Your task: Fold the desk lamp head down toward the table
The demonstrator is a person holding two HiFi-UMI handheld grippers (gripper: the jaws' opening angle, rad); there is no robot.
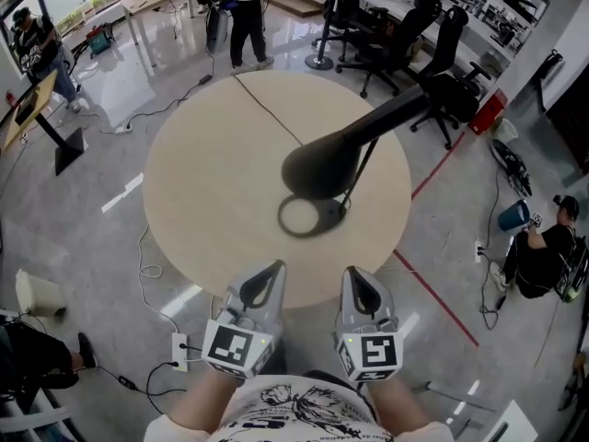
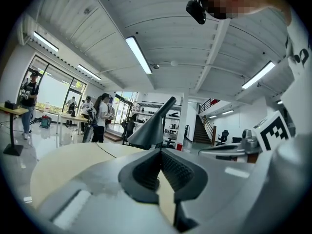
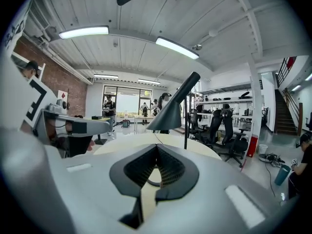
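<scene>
A black desk lamp stands on the round beige table (image 1: 198, 187). Its ring base (image 1: 299, 217) lies right of centre, and a thin stem (image 1: 361, 168) rises from it. The cone head (image 1: 317, 164) hangs above the base and faces left and down. In the gripper views the head (image 2: 151, 130) (image 3: 170, 115) sits tilted high above the table. My left gripper (image 1: 260, 288) (image 2: 160, 152) and right gripper (image 1: 362, 288) (image 3: 156, 147) hover side by side at the table's near edge, short of the lamp. Both are shut and hold nothing.
A thin cable (image 1: 267, 109) runs from the lamp across the table to its far edge. Black office chairs (image 1: 396, 35) stand beyond the table at back right, and a person (image 1: 247, 17) stands behind it. A power strip (image 1: 179, 348) lies on the floor at near left.
</scene>
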